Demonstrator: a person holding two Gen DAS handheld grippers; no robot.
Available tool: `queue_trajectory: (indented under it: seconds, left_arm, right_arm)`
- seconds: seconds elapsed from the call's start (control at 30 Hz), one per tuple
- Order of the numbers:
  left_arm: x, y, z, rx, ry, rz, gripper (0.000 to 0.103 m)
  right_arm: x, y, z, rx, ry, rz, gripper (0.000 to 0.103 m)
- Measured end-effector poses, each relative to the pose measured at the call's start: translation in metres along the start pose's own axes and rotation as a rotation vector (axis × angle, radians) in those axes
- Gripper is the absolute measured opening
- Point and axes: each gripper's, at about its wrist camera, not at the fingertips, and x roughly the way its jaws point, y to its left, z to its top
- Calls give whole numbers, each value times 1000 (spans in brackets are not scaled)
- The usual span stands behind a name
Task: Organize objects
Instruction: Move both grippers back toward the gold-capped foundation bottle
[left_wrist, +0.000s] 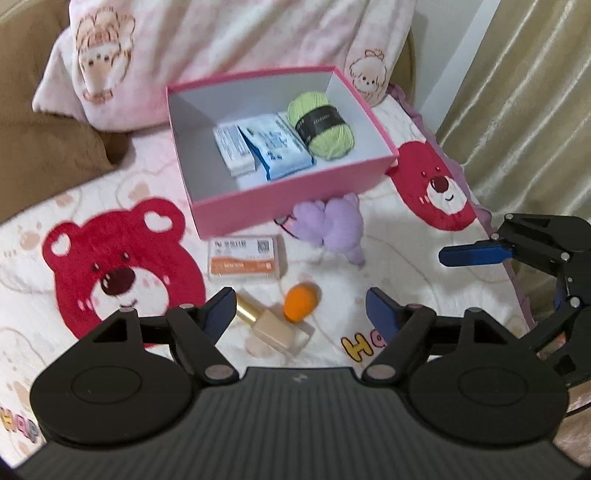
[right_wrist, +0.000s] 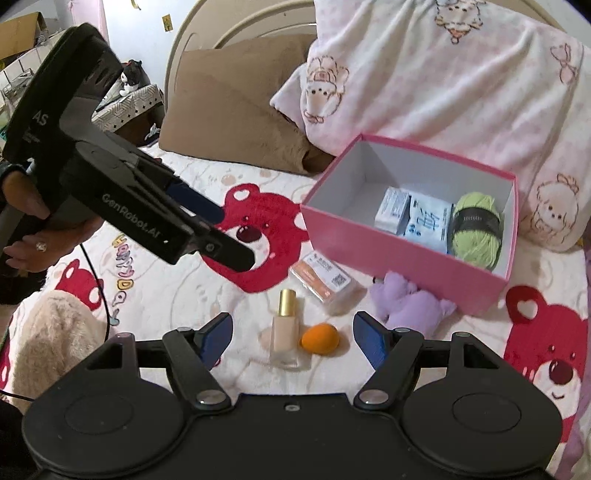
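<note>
foundation bottle (right_wrist: 284, 334), orange sponge (right_wrist: 320, 338) nearest; both grippers' jaws wide, empty; pink box (left_wrist: 295, 201) holds green yarn (left_wrist: 320, 125), two packets.

Soft, even indoor light fills both views with no glare. Short shadows sit inside the pink box (left_wrist: 295, 199). Slight motion blur softens everything, and fisheye distortion bends the edges and darkens the corners.

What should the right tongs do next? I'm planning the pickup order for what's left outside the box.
Probably ease the right tongs forward and down around the foundation bottle. They are open and empty, the bottle lies between the fingers beside the orange makeup sponge, and the pink box has free space.
</note>
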Motion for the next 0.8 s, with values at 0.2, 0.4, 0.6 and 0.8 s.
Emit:
queue_trajectory:
  seconds: [0.2, 0.4, 0.6, 0.8]
  left_arm:
    - [36, 11, -25, -53, 40, -31, 77]
    - [76, 21, -43, -93, 56, -10, 77]
    - [105, 37, -55, -153, 75, -1, 77]
    - [128, 48, -70, -235, 75, -36, 72]
  right_arm:
    - [24, 2, -21, 22, 17, 10, 76]
    - [63, 12, -40, -1, 69, 27, 76]
    - [98, 23, -52, -53, 97, 15, 76]
    - [130, 35, -58, -91, 108, 32, 74]
